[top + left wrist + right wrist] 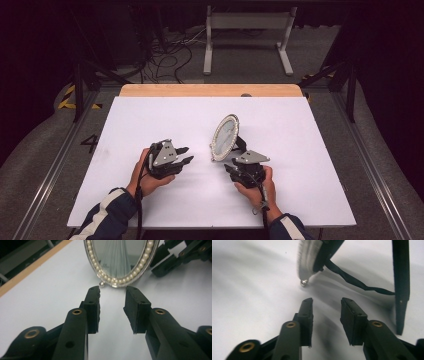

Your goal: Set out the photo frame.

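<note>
Pearl-rimmed oval mirror point(224, 137) is standing upright on its black easel leg point(401, 287) near the middle of the white table point(150, 120), untouched. Left gripper point(184, 155) and right gripper point(231, 167) are flanking it, jaws apart with nothing between them. Step reads as release after standing it; next calls for backing away without clipping the frame.

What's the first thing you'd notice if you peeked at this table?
The shiny oval mirror with a ring of pearl beads, standing upright on its black prop near the middle of the white table. On either side of it a person's hands hold a black hand-held gripper: the left hand-held gripper points at the mirror's face, and the right hand-held gripper sits behind it; neither holds anything.
</note>
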